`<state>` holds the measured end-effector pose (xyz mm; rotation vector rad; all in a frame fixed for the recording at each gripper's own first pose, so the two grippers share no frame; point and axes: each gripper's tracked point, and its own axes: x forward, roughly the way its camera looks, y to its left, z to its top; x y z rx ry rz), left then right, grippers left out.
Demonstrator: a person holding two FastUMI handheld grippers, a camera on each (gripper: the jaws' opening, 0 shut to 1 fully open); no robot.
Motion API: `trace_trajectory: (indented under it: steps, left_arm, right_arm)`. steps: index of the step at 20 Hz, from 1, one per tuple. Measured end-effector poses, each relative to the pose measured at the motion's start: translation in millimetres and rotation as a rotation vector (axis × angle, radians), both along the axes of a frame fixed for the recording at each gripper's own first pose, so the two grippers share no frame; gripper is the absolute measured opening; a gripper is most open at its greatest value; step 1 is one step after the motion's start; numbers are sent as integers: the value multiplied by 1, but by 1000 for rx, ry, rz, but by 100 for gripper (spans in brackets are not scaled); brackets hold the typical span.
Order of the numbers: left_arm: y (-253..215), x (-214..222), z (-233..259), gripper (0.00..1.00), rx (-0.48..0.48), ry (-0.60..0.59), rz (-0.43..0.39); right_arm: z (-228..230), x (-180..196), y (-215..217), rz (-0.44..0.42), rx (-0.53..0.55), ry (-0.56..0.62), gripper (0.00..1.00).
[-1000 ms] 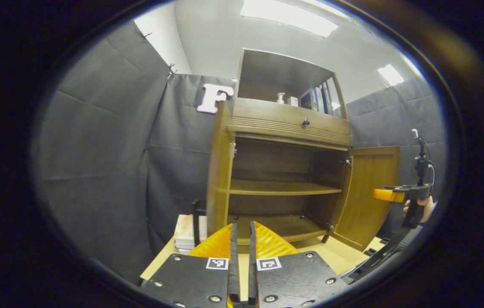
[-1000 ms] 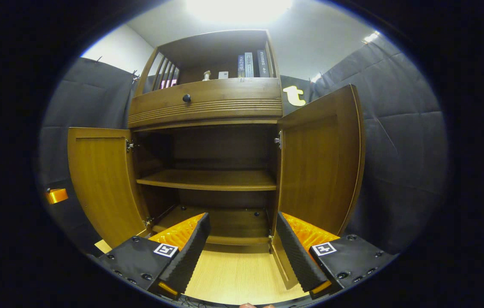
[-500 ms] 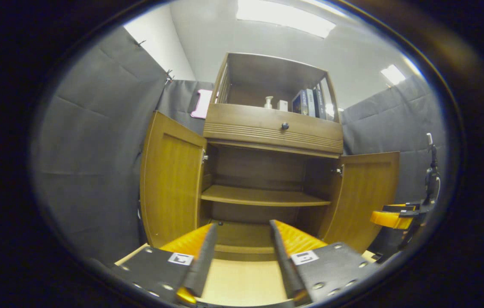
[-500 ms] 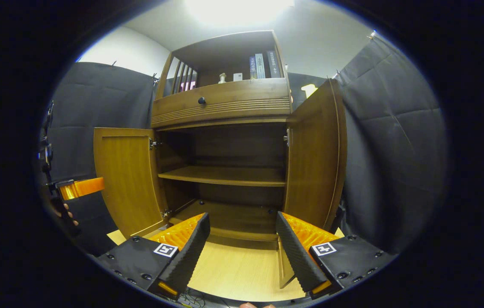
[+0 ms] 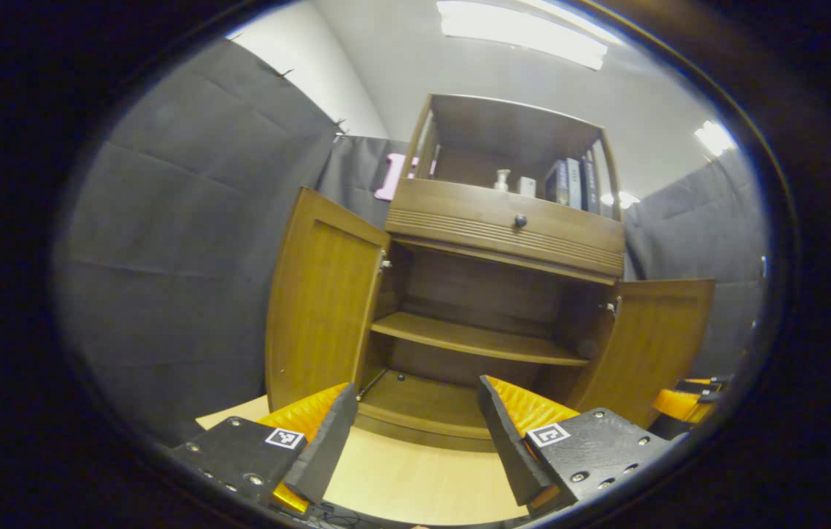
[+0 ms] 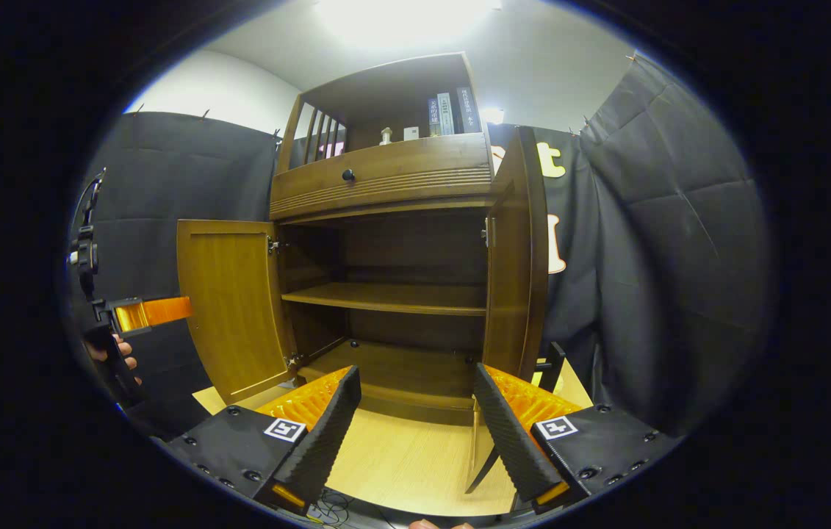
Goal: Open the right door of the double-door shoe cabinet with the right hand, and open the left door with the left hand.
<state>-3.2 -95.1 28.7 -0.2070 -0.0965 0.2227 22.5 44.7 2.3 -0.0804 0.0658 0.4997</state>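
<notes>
Both cabinet (image 5: pixel 503 228) doors swung open (each gripper empty, spread)

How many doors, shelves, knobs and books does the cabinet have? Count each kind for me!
Open doors: 2, the left door and the right door
Shelves inside the cabinet: 1, the middle shelf
Drawer knobs: 1, the knob
Books on top: 3, the books
Total: 7
</notes>
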Motion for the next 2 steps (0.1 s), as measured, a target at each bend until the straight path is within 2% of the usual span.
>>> trace_trajectory:
  steps: [1,2]
  left_arm:
    - [1,-5,-1,94,-23,-11,22]
    - [3,-9,-1,94,-40,-22,42]
  right_arm:
    - [-3,-1,-2,8,-7,1,98]
    - [-5,-4,-4,16,-10,3,92]
